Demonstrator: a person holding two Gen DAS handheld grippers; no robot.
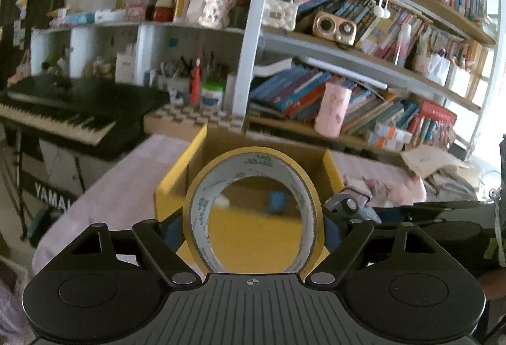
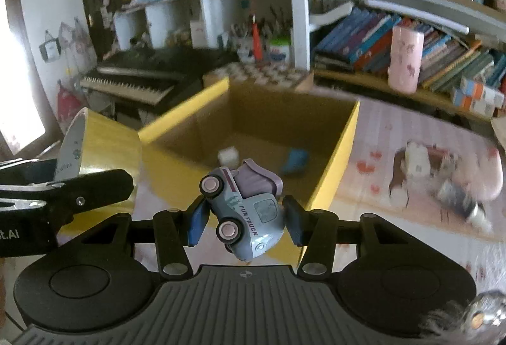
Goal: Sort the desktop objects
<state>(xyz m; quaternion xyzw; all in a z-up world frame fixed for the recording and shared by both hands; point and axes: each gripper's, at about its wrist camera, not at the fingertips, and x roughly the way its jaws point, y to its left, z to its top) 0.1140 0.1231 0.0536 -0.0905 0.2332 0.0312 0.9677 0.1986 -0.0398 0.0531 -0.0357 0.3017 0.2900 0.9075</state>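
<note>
My left gripper (image 1: 253, 228) is shut on a yellow tape roll (image 1: 311, 202), held upright just before the open yellow cardboard box (image 1: 177, 174). The roll also shows at the left of the right wrist view (image 2: 107, 148). My right gripper (image 2: 245, 220) is shut on a pale blue toy truck (image 2: 249, 212) marked FUN TRUCK, tilted on its side above the box's near edge (image 2: 335, 167). Inside the box lie a small white object (image 2: 228, 155) and a blue object (image 2: 295, 160).
The box sits on a pink patterned tablecloth (image 2: 411, 139). Behind it are a pink tumbler (image 2: 404, 60), a checkered board (image 2: 268, 72), bookshelves and a Yamaha keyboard (image 1: 57, 120). A small furry grey object (image 2: 455, 196) lies on the cloth at right.
</note>
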